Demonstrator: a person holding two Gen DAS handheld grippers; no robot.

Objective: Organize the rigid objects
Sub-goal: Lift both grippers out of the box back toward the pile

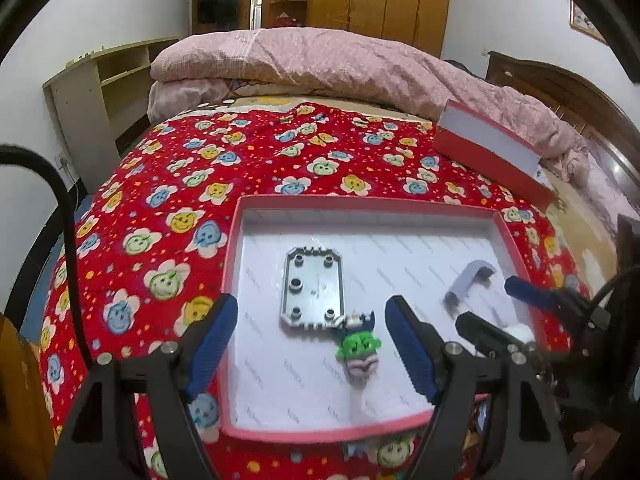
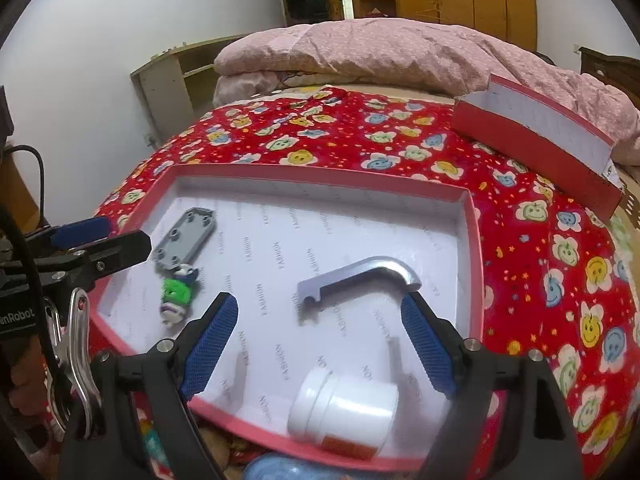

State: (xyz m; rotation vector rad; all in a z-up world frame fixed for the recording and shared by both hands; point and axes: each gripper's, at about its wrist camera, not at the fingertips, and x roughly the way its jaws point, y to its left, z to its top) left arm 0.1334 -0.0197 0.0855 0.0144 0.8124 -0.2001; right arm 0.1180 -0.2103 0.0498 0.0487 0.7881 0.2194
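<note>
A shallow pink-rimmed box [image 1: 360,202] [image 2: 320,172] with a white floor lies on the red flowered bedspread. Inside it are a grey studded plate [image 1: 314,290] [image 2: 184,240], a green toy figure [image 1: 360,350] [image 2: 176,294], a curved grey metal handle [image 1: 468,280] [image 2: 360,276] and a white bottle [image 2: 344,408] [image 1: 520,332] on its side. My left gripper [image 1: 312,344] [image 2: 100,240] stands open over the box, with the toy figure lying loose between its fingers. My right gripper [image 2: 320,342] [image 1: 504,308] is open too; the bottle rests untouched near the box's front rim between its fingers.
A red box part with a white inside [image 1: 488,152] [image 2: 532,140] lies at the back right of the bed. A folded pink quilt [image 1: 320,60] runs across the far end. A low wooden shelf [image 1: 100,80] stands left of the bed. Something blue [image 2: 280,468] shows below the box's front rim.
</note>
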